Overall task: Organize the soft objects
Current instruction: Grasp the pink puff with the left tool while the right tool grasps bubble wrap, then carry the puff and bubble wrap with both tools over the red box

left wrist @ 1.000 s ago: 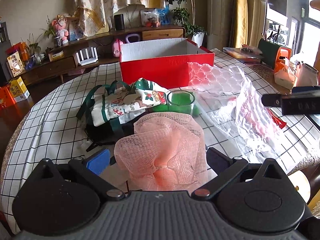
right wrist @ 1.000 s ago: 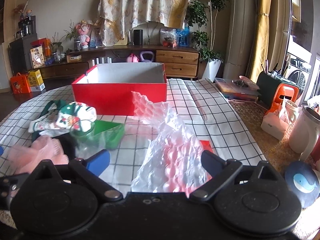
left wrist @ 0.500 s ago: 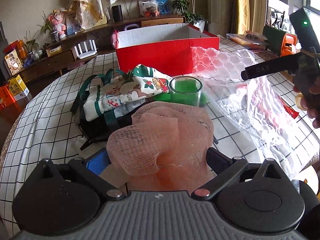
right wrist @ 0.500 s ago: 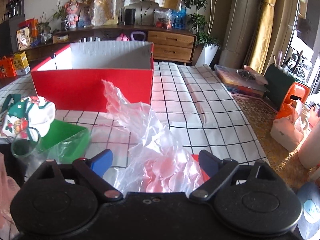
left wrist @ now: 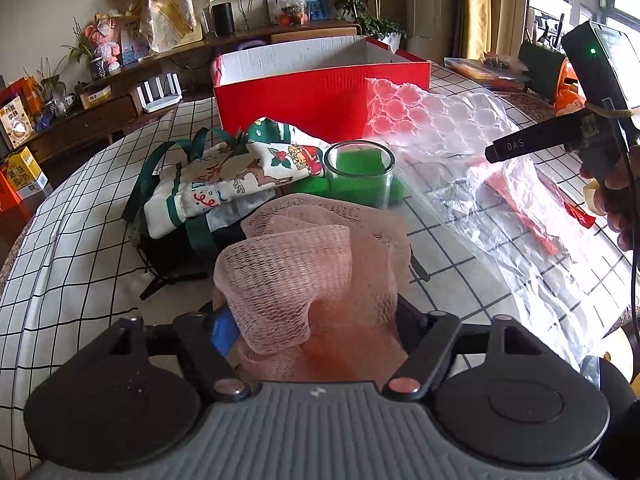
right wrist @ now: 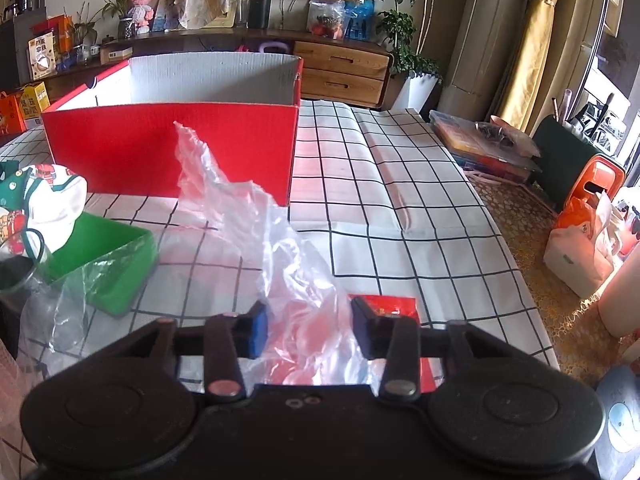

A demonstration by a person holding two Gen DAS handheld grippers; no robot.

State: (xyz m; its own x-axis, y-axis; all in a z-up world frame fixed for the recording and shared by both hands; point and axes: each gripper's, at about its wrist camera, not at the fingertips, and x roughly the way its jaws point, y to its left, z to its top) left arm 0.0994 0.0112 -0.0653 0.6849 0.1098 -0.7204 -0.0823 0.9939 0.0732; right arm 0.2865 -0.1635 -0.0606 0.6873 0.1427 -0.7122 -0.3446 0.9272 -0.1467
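A bunched pink mesh cloth (left wrist: 296,264) fills the gap of my left gripper (left wrist: 314,316). Its jaws are closing and both pads press into the mesh. A clear bubble-wrap sheet (left wrist: 440,120) lies across the checked tablecloth to the right. In the right wrist view the sheet (right wrist: 240,216) rises between the fingers of my right gripper (right wrist: 308,320), whose jaws are closing and pinch the plastic. An open red box (left wrist: 320,96) stands behind, also in the right wrist view (right wrist: 168,148). A Christmas-print cloth bag (left wrist: 240,176) lies to the left of the mesh.
A glass (left wrist: 358,172) stands just beyond the mesh by a green tray (right wrist: 104,264). A red packet (right wrist: 392,308) lies under the plastic. A black bag (left wrist: 172,256) sits below the print bag. Containers (right wrist: 580,248) crowd the table's right edge. A hand (left wrist: 616,200) holds the right gripper.
Both grippers' jaws have narrowed, the left onto the pink mesh, the right onto the plastic sheet. The right gripper came forward and down over the sheet; the mesh bunched up.
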